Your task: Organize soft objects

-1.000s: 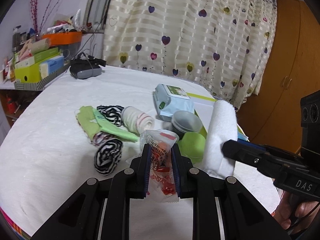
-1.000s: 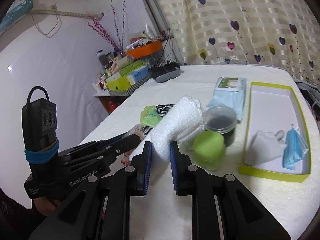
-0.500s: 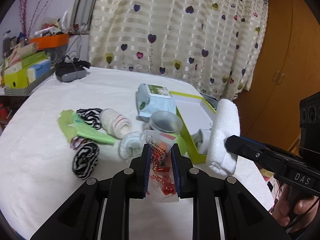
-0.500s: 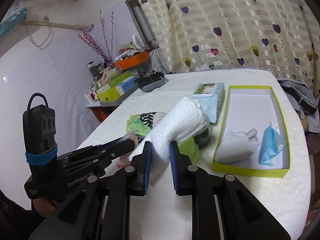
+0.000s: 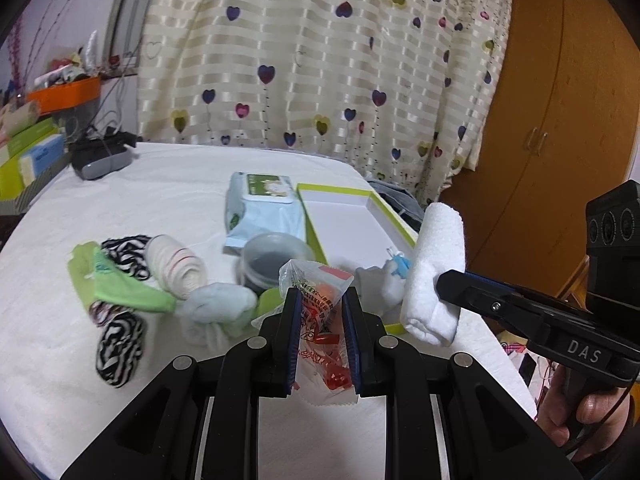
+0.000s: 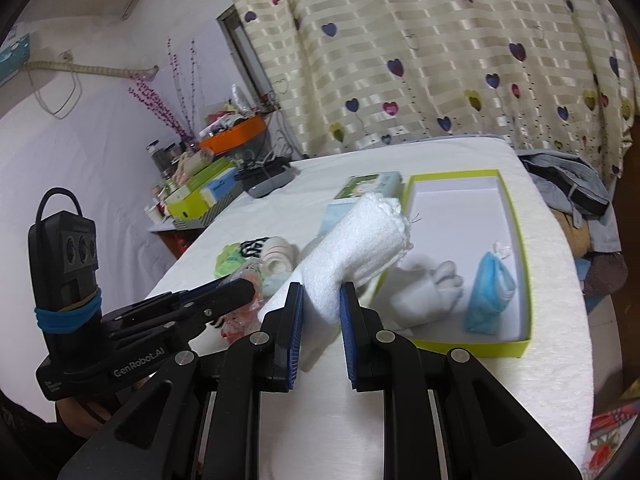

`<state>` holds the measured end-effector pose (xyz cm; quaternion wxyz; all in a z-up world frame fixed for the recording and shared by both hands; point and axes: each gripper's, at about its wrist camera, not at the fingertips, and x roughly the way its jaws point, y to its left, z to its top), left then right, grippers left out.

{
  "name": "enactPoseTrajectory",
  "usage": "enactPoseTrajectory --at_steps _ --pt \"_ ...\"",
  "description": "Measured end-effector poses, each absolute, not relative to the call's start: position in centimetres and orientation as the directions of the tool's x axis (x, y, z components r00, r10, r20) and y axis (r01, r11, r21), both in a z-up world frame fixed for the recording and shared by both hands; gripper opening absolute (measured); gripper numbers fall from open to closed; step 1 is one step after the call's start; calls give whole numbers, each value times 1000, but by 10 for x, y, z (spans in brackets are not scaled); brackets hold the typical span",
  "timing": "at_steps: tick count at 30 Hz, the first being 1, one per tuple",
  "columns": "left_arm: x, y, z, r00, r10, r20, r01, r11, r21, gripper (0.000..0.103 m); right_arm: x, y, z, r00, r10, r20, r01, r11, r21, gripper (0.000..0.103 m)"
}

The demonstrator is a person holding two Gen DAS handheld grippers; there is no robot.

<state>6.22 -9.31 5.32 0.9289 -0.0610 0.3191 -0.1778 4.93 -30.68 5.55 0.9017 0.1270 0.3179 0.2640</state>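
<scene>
- Where the white-covered bench (image 5: 168, 196) carries the goods, its far half lies bare up to the heart-print curtain (image 5: 320, 60); its right edge drops off just past the box.
- Left hand-held gripper (image 5: 320, 332): clenched on a clear snack packet (image 5: 324, 320) with red print, held above the bench surface.
- Right hand-held gripper (image 6: 320, 320): clenched on the lower end of a rolled white towel (image 6: 356, 252), whose free end slants up over the near left corner of the box.
- Green-rimmed box (image 6: 516, 216): open, white inside, close to the bench's right edge; a white folded cloth (image 6: 420, 292) and a blue pouch (image 6: 488, 300) lie at its near end, the far end bare.
- Wet-wipes pack (image 5: 260, 208): touching the box's left wall.
- Dark lidded tub (image 5: 272, 256): in front of the wipes.
- Loose soft items left of the tub: green cloth (image 5: 120, 288), zebra-striped pieces (image 5: 120, 340), rolled cream sock (image 5: 176, 268), pale blue bundle (image 5: 216, 308).
- Bare bench stretches in front of both grippers.
</scene>
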Motion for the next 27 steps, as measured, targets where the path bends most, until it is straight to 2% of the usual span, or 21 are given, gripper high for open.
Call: enactPoseTrajectory --at_steps 11,27 --pt "89 -132 56 714 -399 -575 343 916 -209 19 75 -361 42 707 474 -524 -274 868 415 19" --pt "144 -176 53 691 -391 -608 356 916 -185 19 124 -373 4 651 369 -664 -230 929 291 19"
